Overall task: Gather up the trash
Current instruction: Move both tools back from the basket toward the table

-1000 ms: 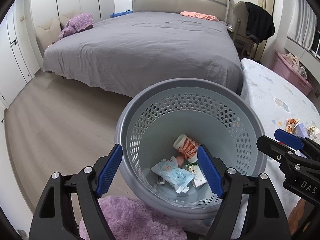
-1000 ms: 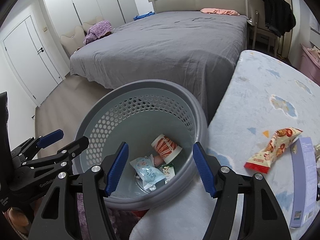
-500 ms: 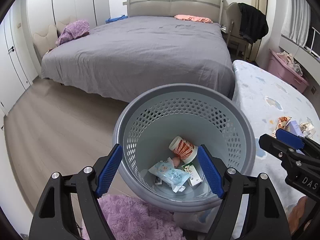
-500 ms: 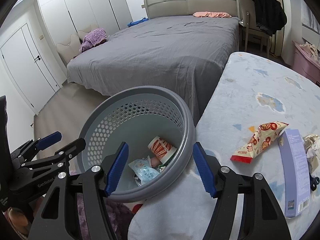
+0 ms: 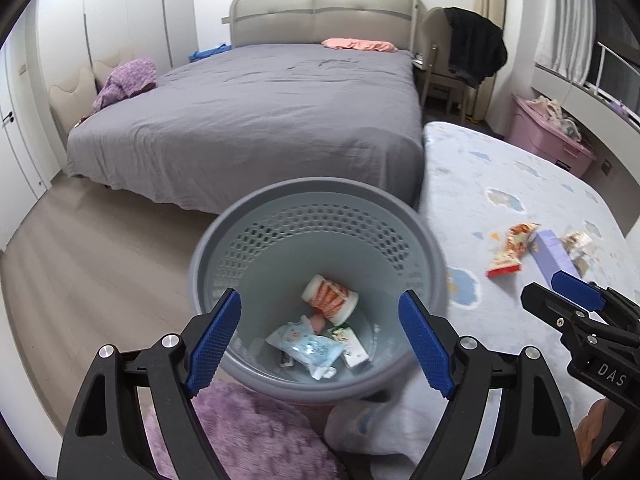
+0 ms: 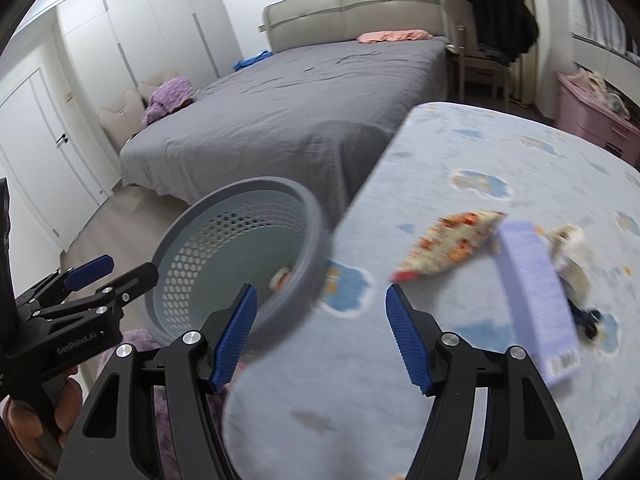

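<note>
A grey perforated trash basket [image 5: 320, 196] stands beside the small bed; it also shows in the right wrist view [image 6: 316, 216]. Inside lie a red-and-white paper cup [image 5: 330, 294], a blue wipes pack [image 5: 308, 346] and a small carton [image 5: 354, 346]. On the light blue patterned bedspread [image 6: 460, 148] lie a red-and-cream snack wrapper [image 6: 448, 246], a lilac box [image 6: 536, 296] and crumpled paper [image 6: 570, 248]. My left gripper [image 5: 320, 334] is open and empty over the basket. My right gripper [image 6: 318, 334] is open and empty above the bedspread's near edge.
A large grey bed [image 5: 256, 120] fills the room behind. A purple fluffy rug [image 5: 236, 436] lies below the basket. A chair with a black jacket [image 5: 472, 52] and a pink bin [image 5: 548, 142] stand at the back right. Wardrobe doors [image 6: 36, 152] line the left wall.
Both grippers have pulled back and risen from the basket. My right gripper has swung right, off the basket and over the bedspread toward the wrapper and box. Both stay open.
</note>
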The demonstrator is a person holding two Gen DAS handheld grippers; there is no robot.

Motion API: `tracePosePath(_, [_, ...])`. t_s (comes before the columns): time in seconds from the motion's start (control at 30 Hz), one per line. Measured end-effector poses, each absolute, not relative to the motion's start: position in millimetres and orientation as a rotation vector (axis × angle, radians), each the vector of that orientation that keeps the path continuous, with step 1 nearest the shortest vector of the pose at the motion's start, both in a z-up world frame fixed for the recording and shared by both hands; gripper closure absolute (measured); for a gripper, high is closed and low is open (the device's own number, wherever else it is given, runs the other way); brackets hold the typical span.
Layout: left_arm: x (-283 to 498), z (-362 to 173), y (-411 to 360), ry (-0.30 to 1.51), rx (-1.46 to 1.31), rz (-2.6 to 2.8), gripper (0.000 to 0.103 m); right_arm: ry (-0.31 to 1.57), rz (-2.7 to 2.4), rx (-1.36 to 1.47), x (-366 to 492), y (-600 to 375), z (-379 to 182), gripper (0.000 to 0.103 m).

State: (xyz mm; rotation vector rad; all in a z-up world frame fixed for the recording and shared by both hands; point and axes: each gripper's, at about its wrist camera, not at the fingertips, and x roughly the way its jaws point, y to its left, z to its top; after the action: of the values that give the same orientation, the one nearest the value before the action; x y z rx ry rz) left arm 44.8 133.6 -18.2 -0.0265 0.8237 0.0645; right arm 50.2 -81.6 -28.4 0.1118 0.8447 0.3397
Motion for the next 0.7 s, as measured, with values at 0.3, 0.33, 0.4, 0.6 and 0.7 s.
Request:
tracePosePath(0.3, [36.1, -18.1, 73.5, 0.828, 0.01, -0.023, 0.019, 0.83, 0.22, 0.169, 19.5, -163.5, -32.5, 0.039])
tracePosePath(0.33, [35.5, -19.0, 63.1, 0.831, 0.014, -0.038, 0.019, 0.826, 0.206, 0.175, 16.2, -173.8, -32.6, 0.039])
tracePosePath(0.4, [34.7, -21.1, 46.8, 0.836, 0.021, -0.06, 0.019, 0.817, 0.172, 0.186, 9.2, -196.5, -33.1, 0.039])
tracePosePath(0.6, [32.2, -27.1, -1.0, 0.852, 0.056, -0.118, 0.018, 0.823, 0.097, 0.175, 2.4, -249.3, -45.4, 0.039])
tracePosePath(0.7, [29.5, -31.5, -20.0, 0.863, 0.067, -0.137, 0.017, 0.838, 0.085, 0.159, 6.1, -268.9, -53.6, 0.039])
